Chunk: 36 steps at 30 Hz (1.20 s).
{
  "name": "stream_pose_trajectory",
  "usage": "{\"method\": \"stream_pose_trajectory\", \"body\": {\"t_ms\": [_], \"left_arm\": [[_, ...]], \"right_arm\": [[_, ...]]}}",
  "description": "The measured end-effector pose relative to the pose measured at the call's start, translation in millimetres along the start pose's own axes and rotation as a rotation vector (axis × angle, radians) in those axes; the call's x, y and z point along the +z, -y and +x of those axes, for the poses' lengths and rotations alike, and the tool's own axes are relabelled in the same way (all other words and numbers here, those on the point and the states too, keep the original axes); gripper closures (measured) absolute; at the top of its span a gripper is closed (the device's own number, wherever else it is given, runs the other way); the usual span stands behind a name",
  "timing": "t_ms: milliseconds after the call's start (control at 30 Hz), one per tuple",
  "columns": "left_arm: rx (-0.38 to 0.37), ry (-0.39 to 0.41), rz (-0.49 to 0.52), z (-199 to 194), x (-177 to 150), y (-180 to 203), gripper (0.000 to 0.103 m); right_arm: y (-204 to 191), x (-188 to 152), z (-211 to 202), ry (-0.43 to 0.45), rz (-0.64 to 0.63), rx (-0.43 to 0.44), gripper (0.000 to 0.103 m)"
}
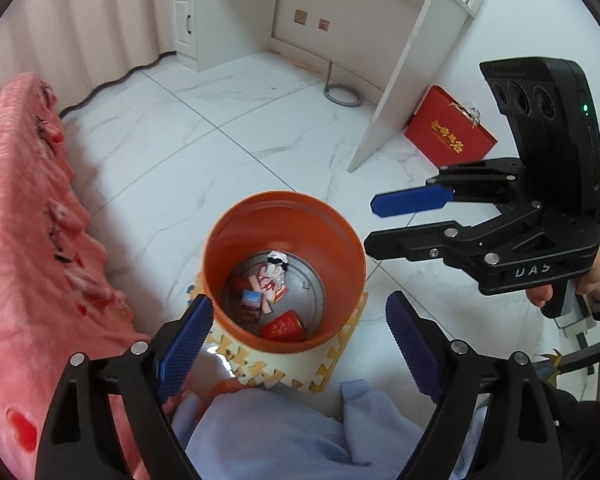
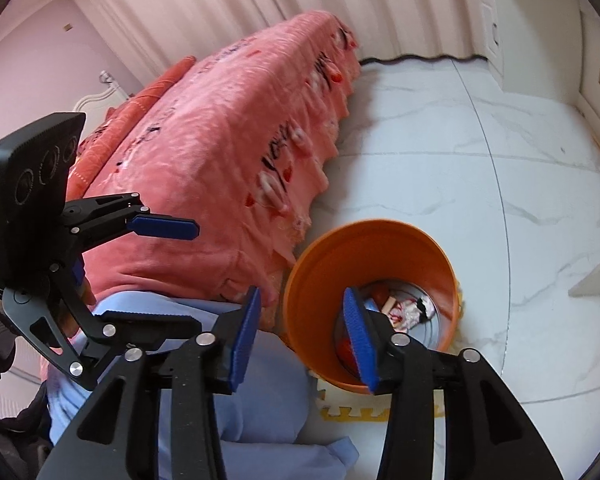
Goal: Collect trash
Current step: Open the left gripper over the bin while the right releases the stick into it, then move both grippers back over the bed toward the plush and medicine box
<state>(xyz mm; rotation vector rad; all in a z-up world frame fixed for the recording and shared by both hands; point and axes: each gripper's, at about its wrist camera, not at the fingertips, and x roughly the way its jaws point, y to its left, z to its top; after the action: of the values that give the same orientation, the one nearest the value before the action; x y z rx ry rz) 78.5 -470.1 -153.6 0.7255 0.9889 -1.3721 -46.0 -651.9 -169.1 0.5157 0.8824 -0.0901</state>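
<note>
Left gripper [image 1: 298,332]: we hold it above the orange bin [image 1: 342,240], jaws wide apart, empty.
Right gripper [image 2: 300,336]: ours hovers beside the bin, spread, empty.

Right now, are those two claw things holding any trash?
No. Both the left gripper and the right gripper have open jaws with nothing between them. The trash already lies in the orange bin.

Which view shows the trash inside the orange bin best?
The left wrist view: it looks almost straight down into the orange bin, showing the trash unobstructed. The right wrist view sees the bin at a slant, and its own tongs hide much of the contents.
</note>
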Motion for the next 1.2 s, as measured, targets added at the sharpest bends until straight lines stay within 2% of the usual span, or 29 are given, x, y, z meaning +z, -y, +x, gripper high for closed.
{"method": "stream_pose_trajectory", "body": {"t_ms": [67, 133, 233, 400, 667, 800, 1200], "left_arm": [[0.011, 0.014, -0.015, -10, -5, -2, 0.016], [0.039, 0.03, -0.036, -23, -12, -1, 0.015], [0.061, 0.051, -0.06, -41, -25, 1, 0.009], [0.086, 0.081, -0.109, -75, -53, 3, 0.009], [0.156, 0.126, -0.236, -129, -110, 1, 0.009], [0.211, 0.146, -0.309, -154, -140, -3, 0.009], [0.355, 0.228, -0.593, -236, -258, -29, 0.009]], "right_arm": [[-15, 2, -6, 0.011, -0.03, -0.001, 0.055], [-27, 3, -10, 0.018, -0.048, 0.008, 0.041], [-53, 4, -16, 0.029, -0.089, 0.026, 0.036], [-96, 7, -21, 0.032, -0.15, 0.061, 0.03], [-179, 10, -19, 0.021, -0.287, 0.158, 0.029], [-226, 12, -10, 0.006, -0.365, 0.212, 0.025], [-371, -2, 30, -0.086, -0.611, 0.37, 0.025]]}}
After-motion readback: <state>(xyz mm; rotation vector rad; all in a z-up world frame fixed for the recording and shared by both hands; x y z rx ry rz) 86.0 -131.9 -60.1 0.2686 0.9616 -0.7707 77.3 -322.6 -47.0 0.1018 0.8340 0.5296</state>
